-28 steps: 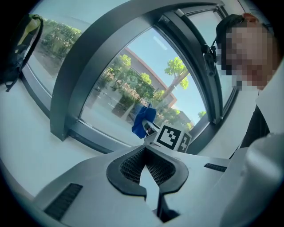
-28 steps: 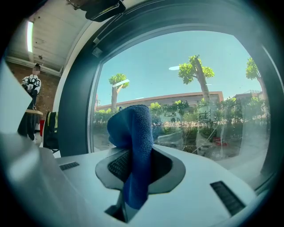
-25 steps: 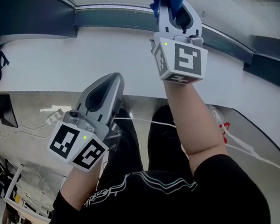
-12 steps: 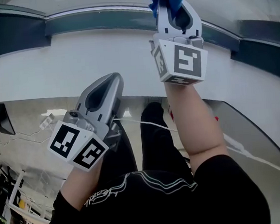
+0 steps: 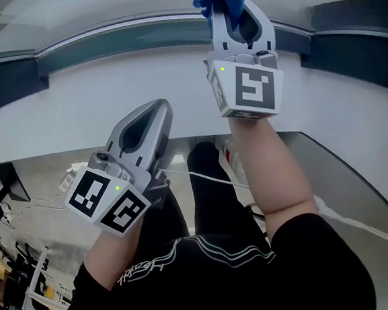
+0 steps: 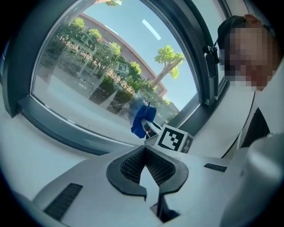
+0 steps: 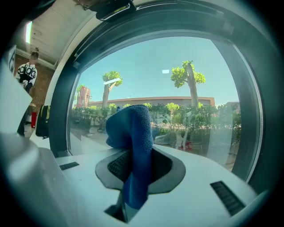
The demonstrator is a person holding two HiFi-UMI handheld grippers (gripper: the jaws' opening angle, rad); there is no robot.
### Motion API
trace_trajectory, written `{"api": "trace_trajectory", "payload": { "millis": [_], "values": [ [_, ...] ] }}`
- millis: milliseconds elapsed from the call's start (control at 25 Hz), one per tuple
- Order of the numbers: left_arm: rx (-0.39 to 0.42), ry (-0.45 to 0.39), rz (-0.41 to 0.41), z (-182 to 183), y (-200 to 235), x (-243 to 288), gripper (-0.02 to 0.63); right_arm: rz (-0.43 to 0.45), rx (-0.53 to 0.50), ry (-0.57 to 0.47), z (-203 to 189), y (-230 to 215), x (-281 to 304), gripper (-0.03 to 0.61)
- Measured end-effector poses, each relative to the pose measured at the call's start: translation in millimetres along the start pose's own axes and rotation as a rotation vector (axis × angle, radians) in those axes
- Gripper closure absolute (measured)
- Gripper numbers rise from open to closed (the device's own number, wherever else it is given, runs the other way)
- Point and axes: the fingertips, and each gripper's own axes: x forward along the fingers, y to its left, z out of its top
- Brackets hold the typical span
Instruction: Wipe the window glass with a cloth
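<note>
On my left side, the left gripper (image 5: 154, 112) hangs low in front of my body, over the edge of the white sill (image 5: 94, 92), well apart from the window. Its jaws are together at the tips and nothing is between them. It points up toward the glass (image 6: 84, 62), and behind the pane I see trees and a long low building under a blue sky.

More to the right, the right gripper (image 5: 234, 12) is raised higher, beyond the sill, at the dark frame (image 5: 137, 40) of the window. Its jaws are closed on the blue cloth (image 7: 136, 146), which is bunched: one part hangs down between the pads and the bigger part stands up above the jaw tips. From the left gripper view the cloth is in front of the lower part of the glass, just above the frame. I cannot tell if it really touches the pane.
</note>
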Motion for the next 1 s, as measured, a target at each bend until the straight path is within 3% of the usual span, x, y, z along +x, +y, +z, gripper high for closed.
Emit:
{"api": "trace_trajectory", "payload": {
  "millis": [440, 1000],
  "values": [
    [0.067, 0.058, -0.046, -21.6, -73.9, 71.9, 0.607, -0.08, 0.002, -0.024, -8.9, -118.3, -44.2, 0.512],
    [0.144, 0.134, -0.115, -45.4, -139.1, 135.1, 0.607, -0.323, 0.075, -0.017, -32.4, -269.5, -95.4, 0.513]
  ]
}}
